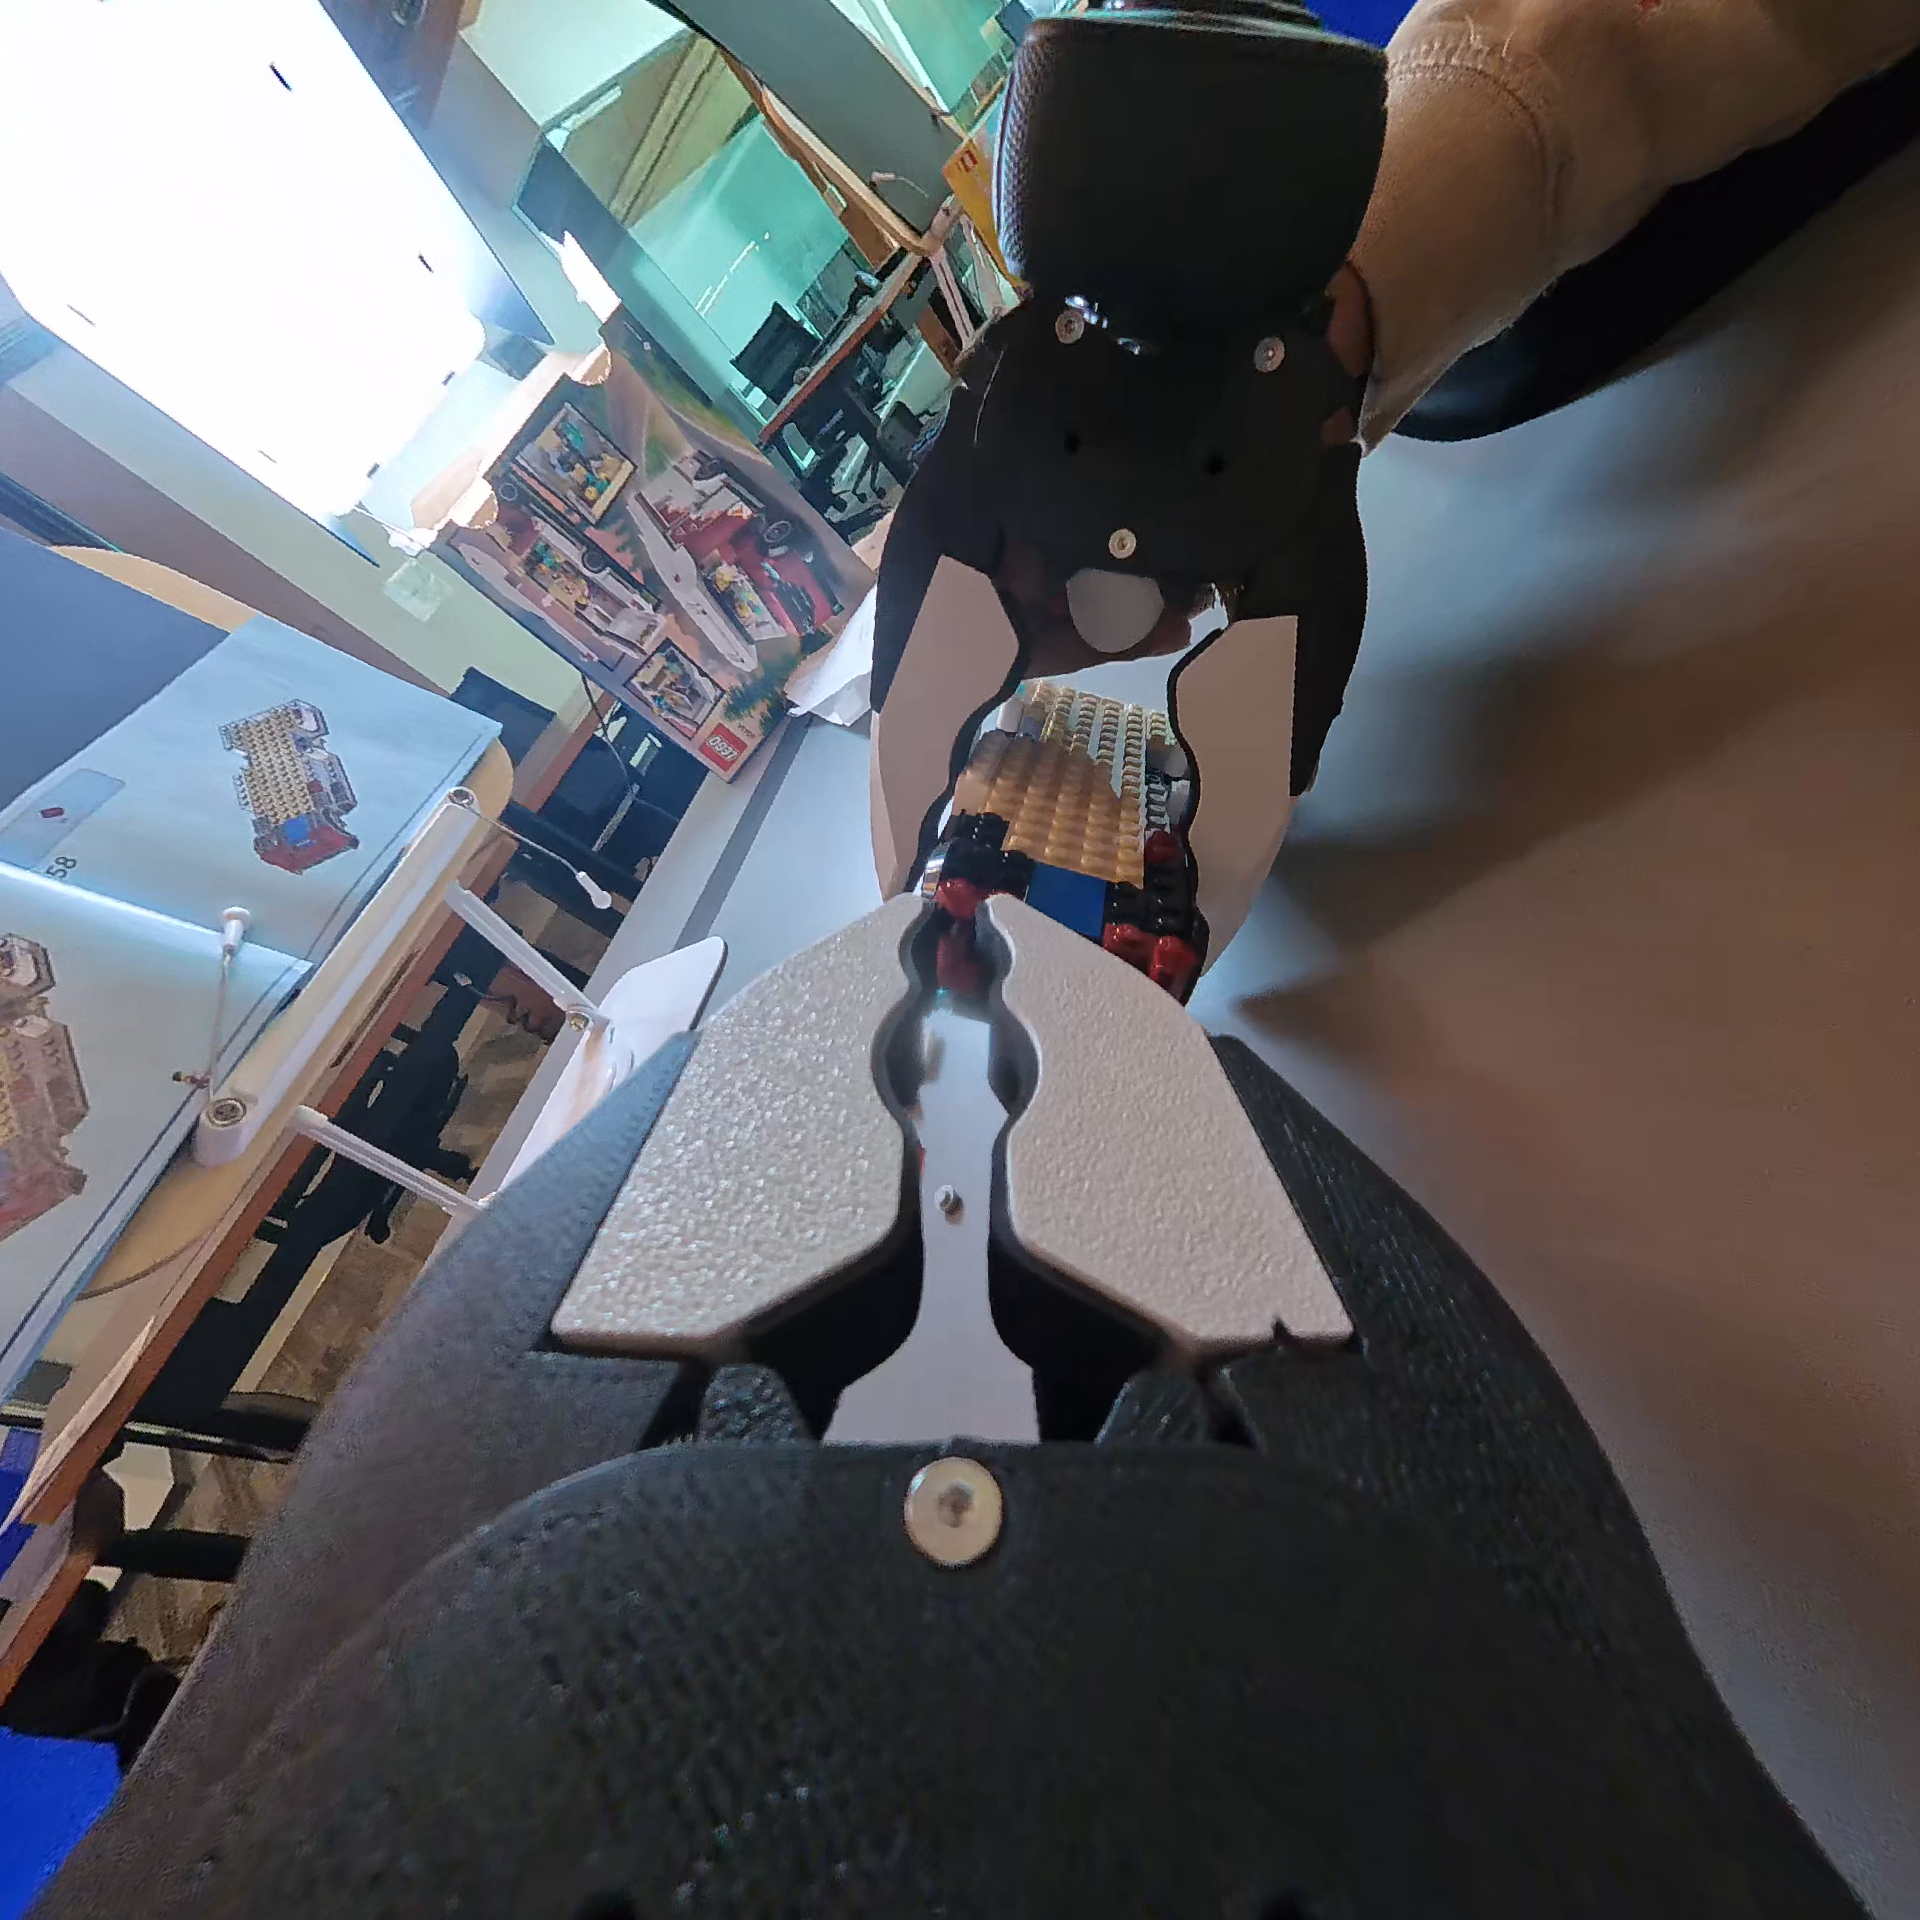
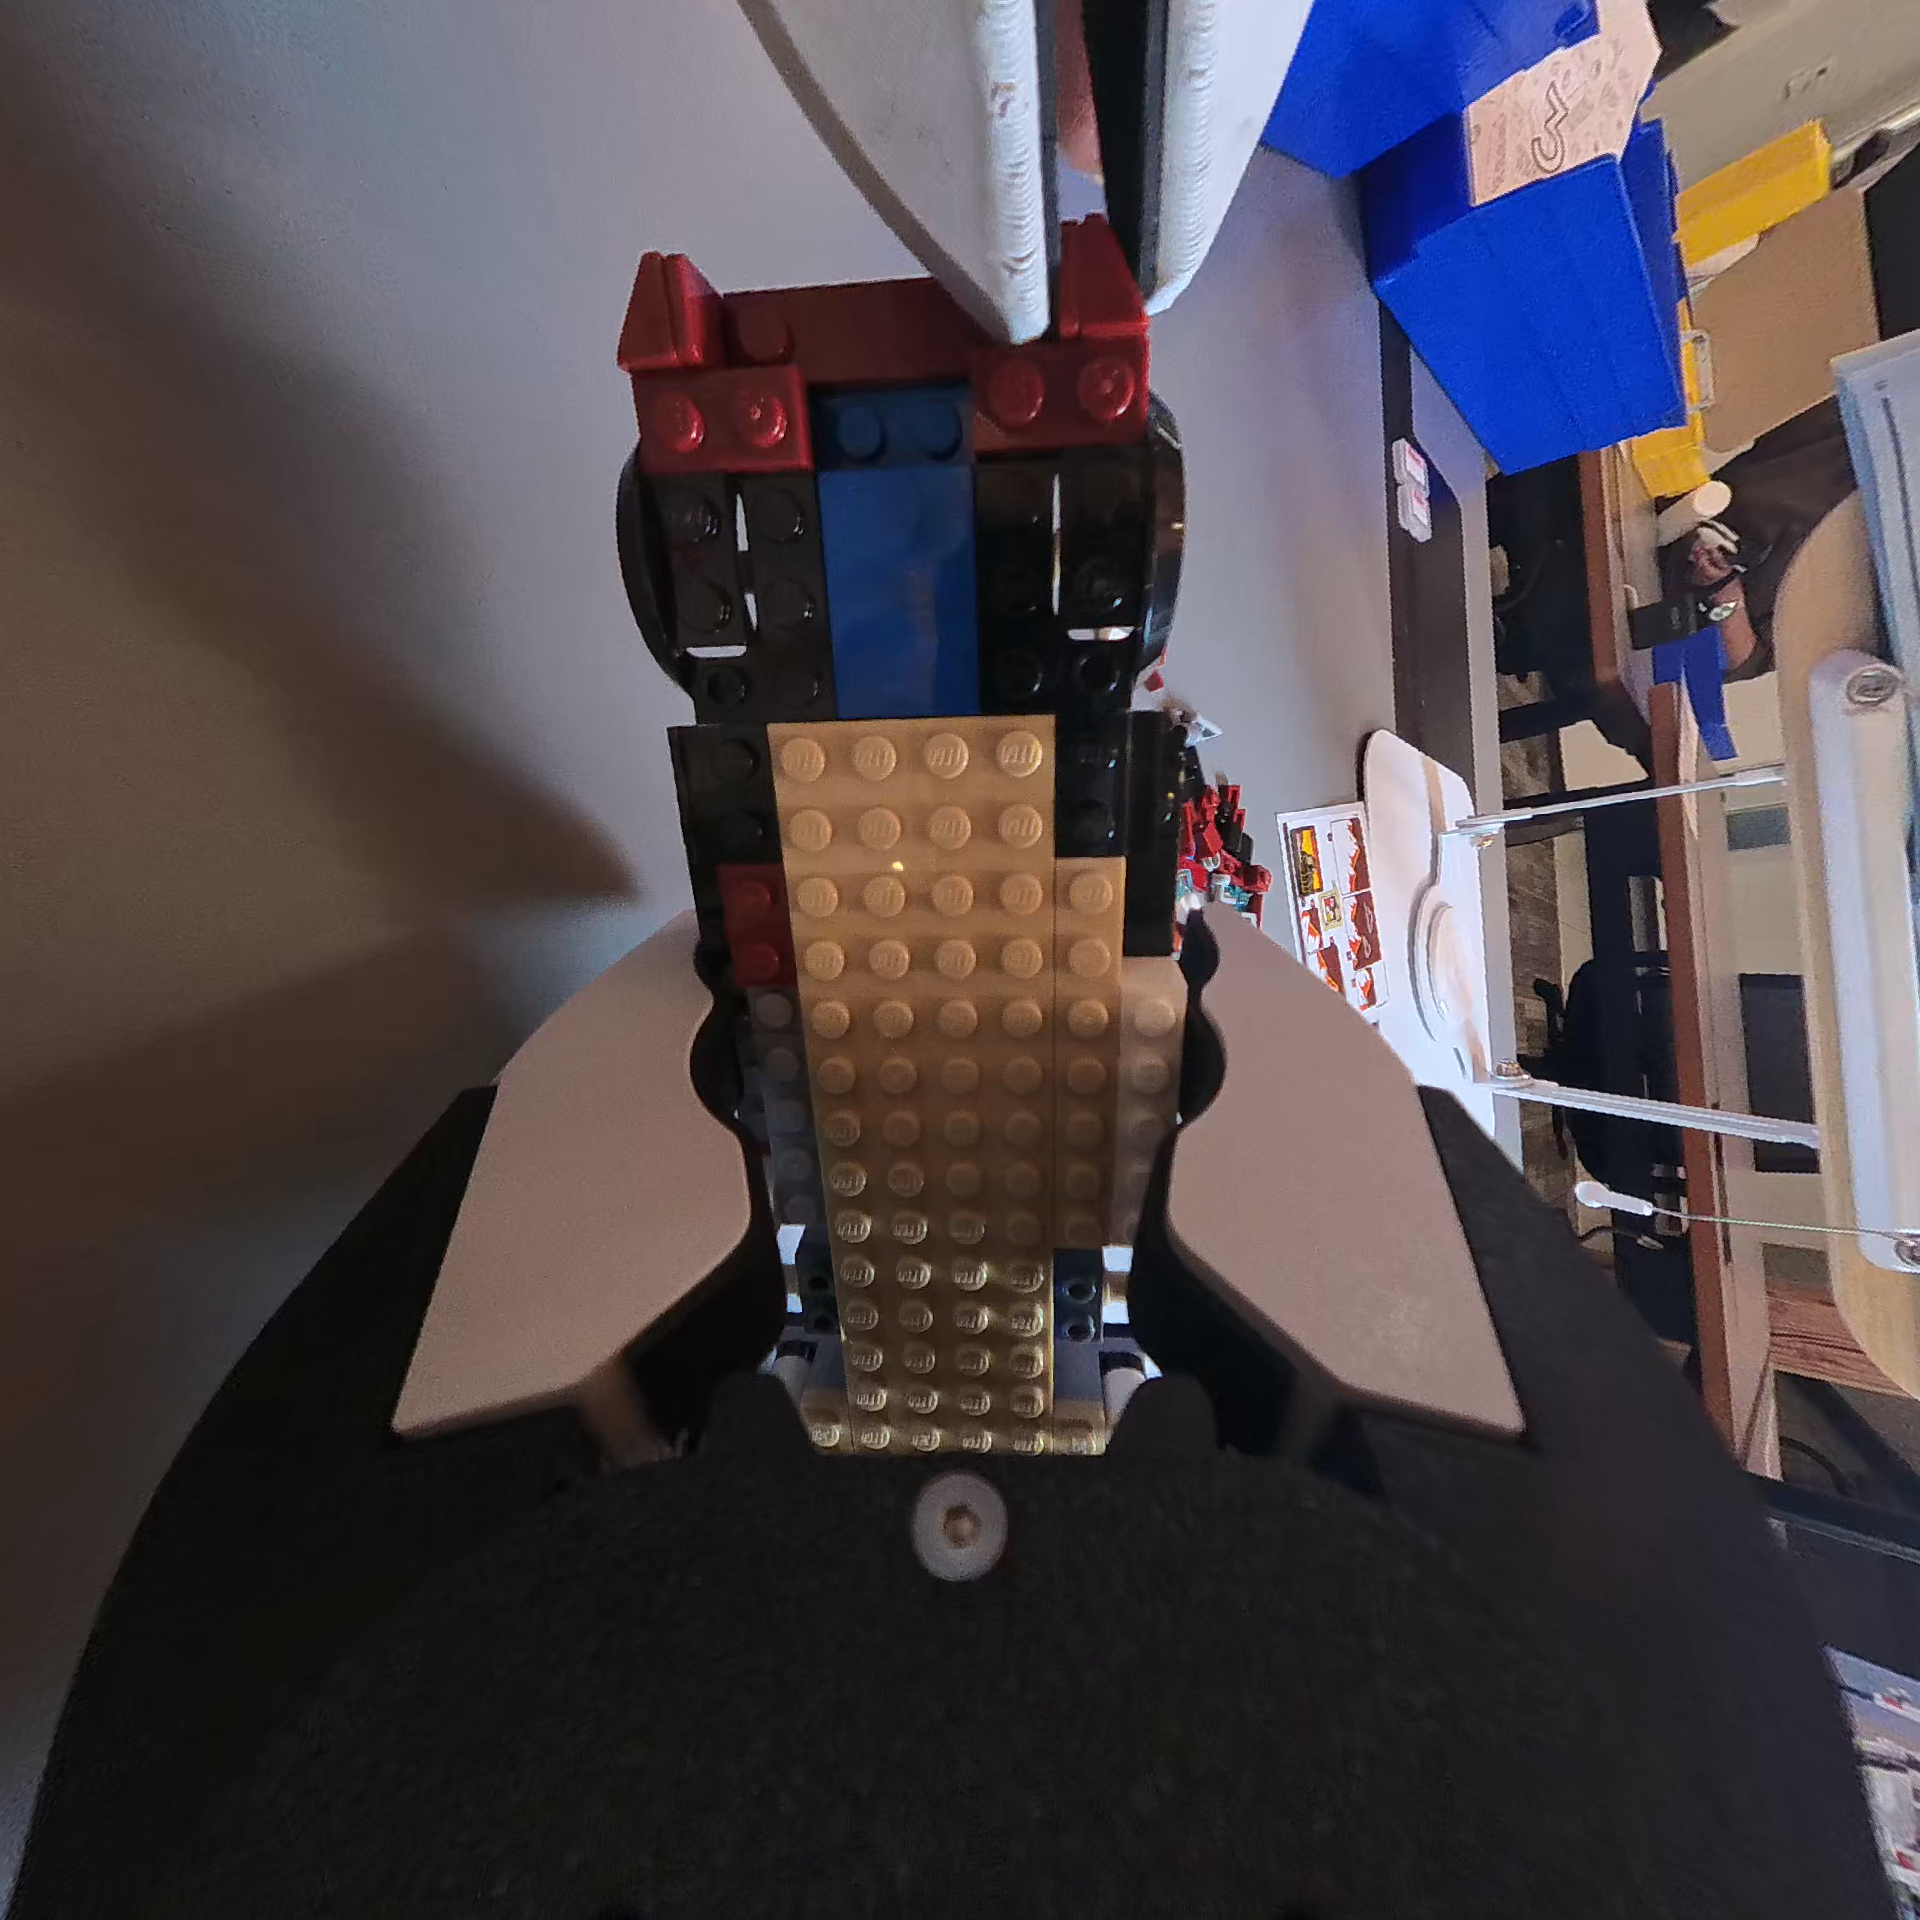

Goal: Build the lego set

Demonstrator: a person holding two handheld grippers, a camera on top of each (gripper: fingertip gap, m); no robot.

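A brick model [image 2: 914,1039] with tan studded plates, black sides, a blue strip and dark red front bricks sits between the wide-set fingers of my right gripper [image 2: 948,930]. Both pads press on its sides. My left gripper [image 1: 956,920] is nearly closed on a small dark red brick [image 1: 961,940] at the model's front corner. In the right wrist view the left gripper [image 2: 1091,301] comes in from the top, and the dark red sloped brick [image 2: 1096,275] is pinched between its white fingers [image 2: 997,208]. The left wrist view shows the right gripper [image 1: 1060,894] beyond, with the model [image 1: 1070,800] in it.
The grey table [image 2: 312,312] lies under the model. Loose red bricks [image 2: 1221,852] and a sticker sheet [image 2: 1335,904] lie to the right, near a white stand [image 2: 1455,935]. Blue bins [image 2: 1507,291] stand at the far right. A toy set box [image 1: 665,582] and an instruction booklet [image 1: 208,831] are on the left. One gripper's finger ends stand about 9 cm off the other's.
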